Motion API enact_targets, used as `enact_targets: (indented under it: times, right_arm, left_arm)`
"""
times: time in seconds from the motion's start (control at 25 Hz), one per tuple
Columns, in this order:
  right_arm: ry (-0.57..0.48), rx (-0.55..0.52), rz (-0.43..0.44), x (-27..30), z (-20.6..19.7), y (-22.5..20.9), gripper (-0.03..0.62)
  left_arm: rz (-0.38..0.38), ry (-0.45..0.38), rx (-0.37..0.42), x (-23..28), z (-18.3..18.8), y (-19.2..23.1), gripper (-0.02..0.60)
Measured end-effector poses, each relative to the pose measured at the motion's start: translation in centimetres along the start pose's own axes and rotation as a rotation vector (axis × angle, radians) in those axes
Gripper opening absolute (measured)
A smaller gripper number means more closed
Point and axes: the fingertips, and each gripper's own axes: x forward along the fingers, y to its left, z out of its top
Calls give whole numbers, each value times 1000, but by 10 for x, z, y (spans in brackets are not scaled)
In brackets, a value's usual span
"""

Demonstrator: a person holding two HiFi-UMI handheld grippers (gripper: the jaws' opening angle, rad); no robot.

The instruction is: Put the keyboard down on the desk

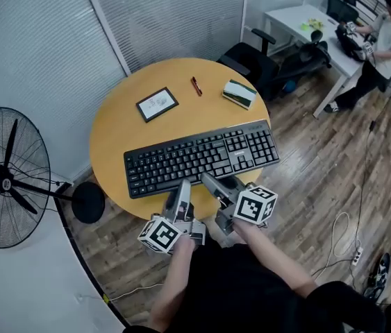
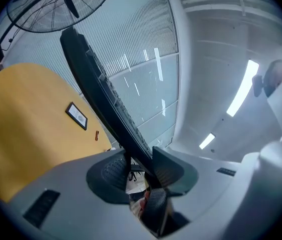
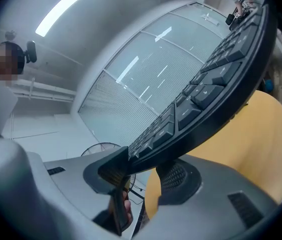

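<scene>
I have the keyboard [image 1: 202, 159] up off the worktop [image 1: 119, 127]. It is carried roughly level over the near half of the round yellow top, keys up, and its right end reaches past the rim. My left hand-held gripper [image 1: 181, 188] has its jaws part-open and clamped on the near long edge left of middle. My right hand-held gripper [image 1: 214, 183] is closed the same way on that edge just beside it. Each gripper view shows the black slab pinched between the pads, with yellow wood beyond it.

I judge this to be the carry-in, with the set-down not yet done. From above I can't quite tell whether the far edge is already brushing the wood. Next I need to bring it further in so the whole length sits over the top. Then I lower it flat, both sides together, and let go only once it rests. With both grips on one edge, the far side may sag or tip.

The far half holds a small framed picture [image 1: 157, 104], a red pen [image 1: 196, 86] and a small book [image 1: 239, 94]. All lie well clear of the landing spot if I don't push too deep. A standing fan [image 1: 4, 179] is off to the left and an office chair [image 1: 254, 61] sits behind the worktop. Neither is in my way.
</scene>
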Motion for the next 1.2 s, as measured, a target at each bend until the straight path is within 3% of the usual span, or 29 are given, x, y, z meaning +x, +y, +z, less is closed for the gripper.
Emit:
enact_targets:
  times: [0.24,0.76,1.2]
  right_arm:
    - [-20,6,-52,26,-9,-15,178]
    - [78,78,-161,34,-47,-51,178]
    - [171,151,-173,52,-57,-87,179]
  left_arm:
    - [-28,42,-30,12,12,29,115]
    - [61,132,-117,9,-13,79,115]
    - [144,167,-151,26,-25,110,115]
